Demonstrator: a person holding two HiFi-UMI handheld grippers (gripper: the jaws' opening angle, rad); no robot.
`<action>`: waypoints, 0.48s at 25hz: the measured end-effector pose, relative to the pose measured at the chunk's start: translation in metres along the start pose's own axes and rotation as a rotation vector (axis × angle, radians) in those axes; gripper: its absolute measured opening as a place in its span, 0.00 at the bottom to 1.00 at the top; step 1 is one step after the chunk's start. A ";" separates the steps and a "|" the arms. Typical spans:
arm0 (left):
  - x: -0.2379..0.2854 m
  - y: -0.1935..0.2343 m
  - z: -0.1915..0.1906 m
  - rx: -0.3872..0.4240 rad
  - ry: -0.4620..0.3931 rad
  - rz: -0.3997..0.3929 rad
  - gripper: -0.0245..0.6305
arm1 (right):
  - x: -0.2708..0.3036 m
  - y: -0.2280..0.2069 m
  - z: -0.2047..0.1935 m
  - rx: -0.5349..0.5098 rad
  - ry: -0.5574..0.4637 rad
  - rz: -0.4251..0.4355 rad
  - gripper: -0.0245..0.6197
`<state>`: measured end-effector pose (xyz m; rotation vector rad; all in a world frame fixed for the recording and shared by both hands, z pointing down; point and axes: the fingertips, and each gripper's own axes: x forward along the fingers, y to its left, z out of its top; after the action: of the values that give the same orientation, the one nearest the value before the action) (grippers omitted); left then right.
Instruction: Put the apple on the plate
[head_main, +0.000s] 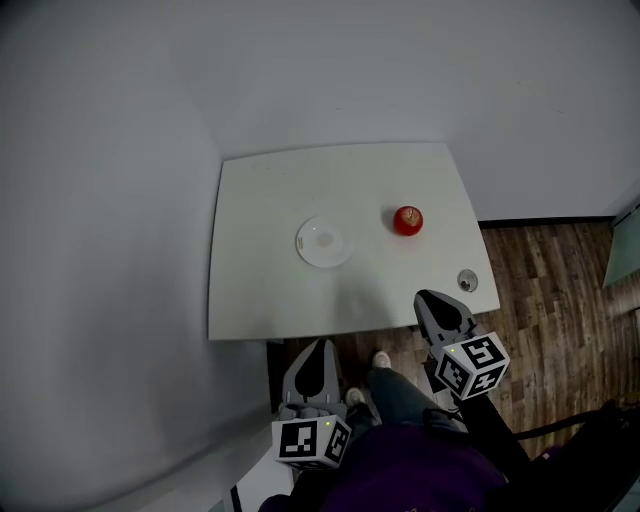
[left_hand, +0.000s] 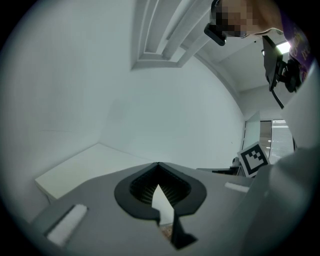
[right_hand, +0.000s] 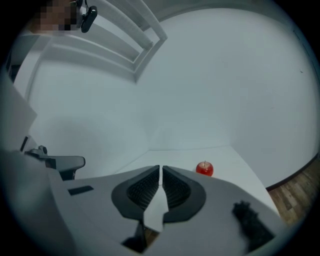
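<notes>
A red apple (head_main: 407, 220) stands on the white table (head_main: 260, 290), right of its middle; the right gripper view shows the apple (right_hand: 204, 169) beyond the jaws. A small white plate (head_main: 324, 242) lies left of the apple, empty. My right gripper (head_main: 432, 299) hovers at the table's near right edge, short of the apple, jaws shut with nothing between them. Below the table's near edge, over the floor, my left gripper (head_main: 321, 346) points at the table. Its jaws (left_hand: 159, 165) meet at the tips and hold nothing.
A small round metal thing (head_main: 467, 281) sits by the table's right edge near my right gripper. White walls close in behind and left of the table. Wooden floor (head_main: 560, 320) lies to the right. The person's legs and shoes (head_main: 381, 360) show between the grippers.
</notes>
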<state>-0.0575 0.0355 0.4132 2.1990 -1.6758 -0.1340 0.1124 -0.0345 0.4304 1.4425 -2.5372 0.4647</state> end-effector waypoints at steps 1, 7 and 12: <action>0.006 0.000 0.001 0.000 0.001 0.000 0.05 | 0.005 -0.006 0.001 -0.002 0.003 -0.004 0.06; 0.048 0.005 0.007 0.000 0.007 0.027 0.05 | 0.036 -0.052 0.006 0.003 0.041 -0.025 0.06; 0.089 0.010 0.017 0.008 0.007 0.056 0.05 | 0.069 -0.090 0.018 -0.011 0.060 -0.024 0.10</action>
<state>-0.0458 -0.0545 0.4138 2.1541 -1.7354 -0.1049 0.1547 -0.1398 0.4512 1.4313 -2.4701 0.4820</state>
